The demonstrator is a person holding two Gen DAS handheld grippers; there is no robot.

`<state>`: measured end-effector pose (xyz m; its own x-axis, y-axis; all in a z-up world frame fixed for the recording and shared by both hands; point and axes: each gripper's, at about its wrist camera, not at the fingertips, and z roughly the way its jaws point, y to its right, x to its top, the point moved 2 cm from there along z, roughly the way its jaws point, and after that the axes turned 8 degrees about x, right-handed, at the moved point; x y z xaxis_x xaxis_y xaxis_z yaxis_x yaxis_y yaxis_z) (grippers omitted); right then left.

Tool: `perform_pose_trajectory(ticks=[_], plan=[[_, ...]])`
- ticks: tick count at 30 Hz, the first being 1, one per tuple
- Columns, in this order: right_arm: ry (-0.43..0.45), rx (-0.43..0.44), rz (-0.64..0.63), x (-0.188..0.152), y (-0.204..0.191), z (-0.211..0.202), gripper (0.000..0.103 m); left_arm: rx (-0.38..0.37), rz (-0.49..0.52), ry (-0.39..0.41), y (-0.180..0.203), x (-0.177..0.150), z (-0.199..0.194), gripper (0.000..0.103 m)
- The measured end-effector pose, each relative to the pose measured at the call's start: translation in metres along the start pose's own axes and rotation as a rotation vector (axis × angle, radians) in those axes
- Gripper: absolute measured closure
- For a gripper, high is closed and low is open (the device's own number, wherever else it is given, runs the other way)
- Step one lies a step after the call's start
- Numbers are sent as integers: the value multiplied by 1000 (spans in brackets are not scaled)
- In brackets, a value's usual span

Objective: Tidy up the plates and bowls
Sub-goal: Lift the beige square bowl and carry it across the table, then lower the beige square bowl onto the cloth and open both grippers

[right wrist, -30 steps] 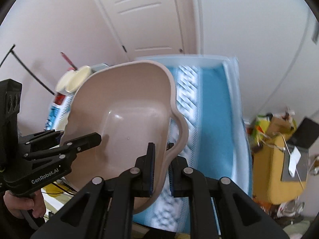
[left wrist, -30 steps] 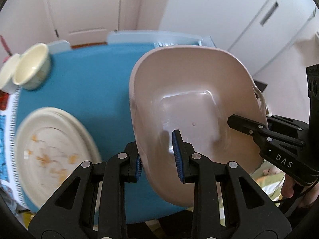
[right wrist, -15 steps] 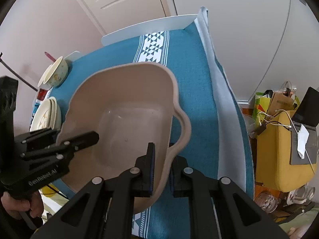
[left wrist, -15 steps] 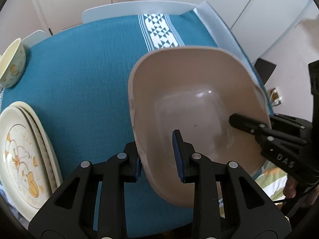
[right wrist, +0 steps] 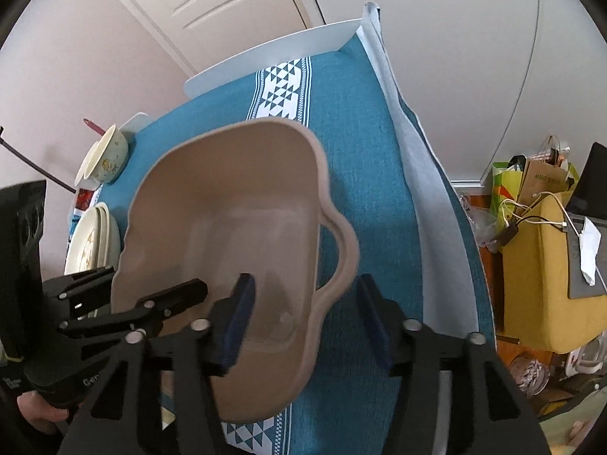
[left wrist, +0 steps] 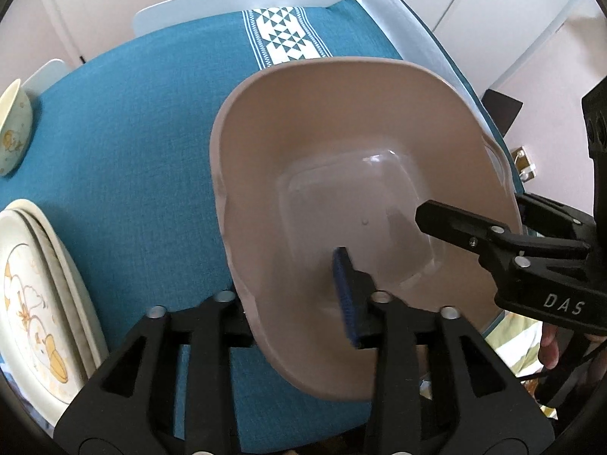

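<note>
A beige plastic basin (left wrist: 341, 174) with side handles sits on the blue tablecloth (left wrist: 125, 129); it also shows in the right wrist view (right wrist: 227, 220). My left gripper (left wrist: 296, 295) straddles the basin's left rim, jaws spread apart. My right gripper (right wrist: 307, 322) is open around the basin's right handle (right wrist: 341, 250), fingers clear of it. A stack of cream plates (left wrist: 34, 295) with a cartoon print lies at the left, also in the right wrist view (right wrist: 91, 239). A cream bowl (left wrist: 13, 125) stands at the far left, also in the right wrist view (right wrist: 106, 155).
The tablecloth has a white triangle-pattern band (left wrist: 284, 34) at the far side. A white door (right wrist: 212, 3) and walls stand behind the table. A yellow box with cables (right wrist: 538, 276) and bags stand on the floor to the right.
The basin came down level onto the tablecloth. Both grippers, which were clamped on the basin's rim and handle, have opened and let go.
</note>
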<state>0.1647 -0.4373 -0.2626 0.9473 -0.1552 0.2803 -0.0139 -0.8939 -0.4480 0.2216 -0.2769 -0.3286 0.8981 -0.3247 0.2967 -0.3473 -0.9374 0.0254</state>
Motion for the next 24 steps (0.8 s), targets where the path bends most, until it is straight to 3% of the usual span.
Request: perform_pose_trajectory(ticks=[1,2,3,9,10,12,16,21,24], plan=[[8,3,6,1,1,-1,40,1,0,3,0,0,-1,35],[13,5,11,2,1,-2,37,7,-3,16,-1,0,-3,16],[16,8,15,2,2,-2,35,13,-8,33,-1,0,-6,13],[43,2,23,6,0,-15,33,29,8,35,-2,2,-15,11],[46,1,23,6,-1,-17,28,30,8,36,-2,1,-18,11],[57,-5,15,8,-5,-27,23,34,7,40,-4,1,-27,11],[82,-26,-19,13,-16,-49,23,47,-2,74,-12,-3,-57,11],[154,-22,-121,23,-53,-91,23,95,-31,175,-28,-9,-115,11],[214,23,-214,33,-89,-112,22,148,-74,284,-48,-16,-165,11]])
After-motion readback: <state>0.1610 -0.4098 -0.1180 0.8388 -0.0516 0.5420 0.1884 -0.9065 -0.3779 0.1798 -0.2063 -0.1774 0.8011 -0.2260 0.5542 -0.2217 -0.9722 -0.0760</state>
